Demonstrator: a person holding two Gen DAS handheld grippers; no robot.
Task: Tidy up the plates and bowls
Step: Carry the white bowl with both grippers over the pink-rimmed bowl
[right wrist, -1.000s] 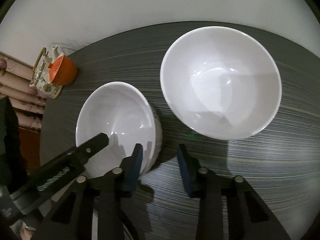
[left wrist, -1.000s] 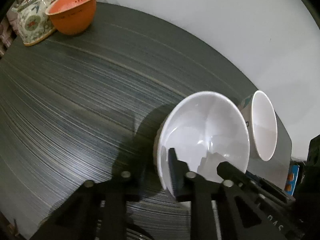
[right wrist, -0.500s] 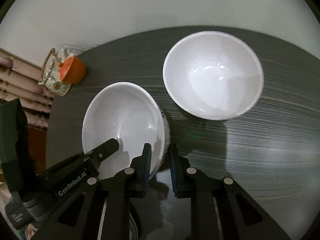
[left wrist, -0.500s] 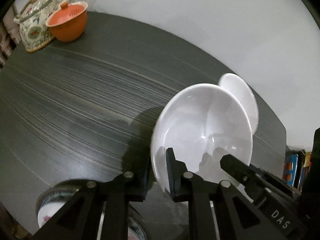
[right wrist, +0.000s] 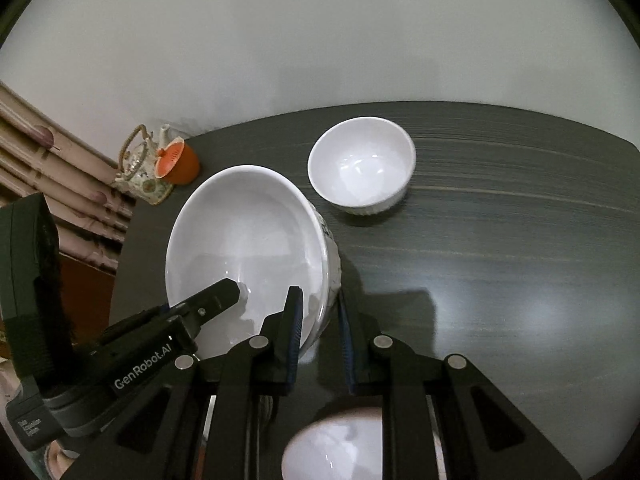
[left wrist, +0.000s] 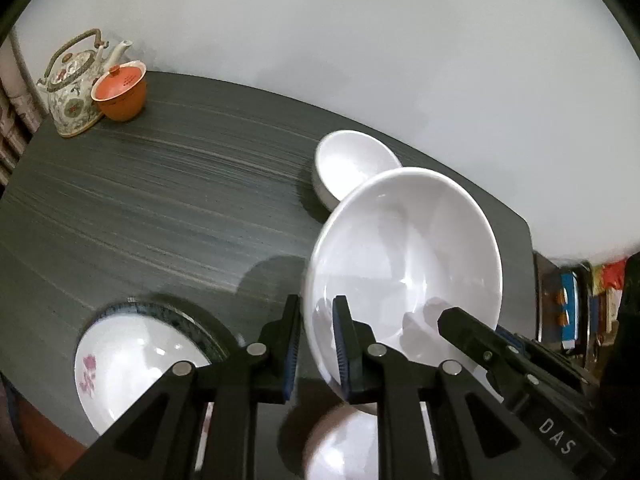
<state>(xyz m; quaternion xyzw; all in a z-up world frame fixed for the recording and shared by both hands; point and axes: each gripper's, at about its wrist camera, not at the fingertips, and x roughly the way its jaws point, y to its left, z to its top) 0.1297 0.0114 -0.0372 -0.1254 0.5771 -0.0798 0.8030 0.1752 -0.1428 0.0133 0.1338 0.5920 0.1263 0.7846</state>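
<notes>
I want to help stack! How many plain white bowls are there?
3: a big bowl held by the left gripper and right gripper, a small bowl on the table beyond it, a blurry white bowl below them. More may be hidden.

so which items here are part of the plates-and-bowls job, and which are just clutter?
Job:
- large white bowl, rim pinched by left gripper and right gripper
- small white bowl
- floral plate

Clutter:
- teapot
- orange cup
- books
</notes>
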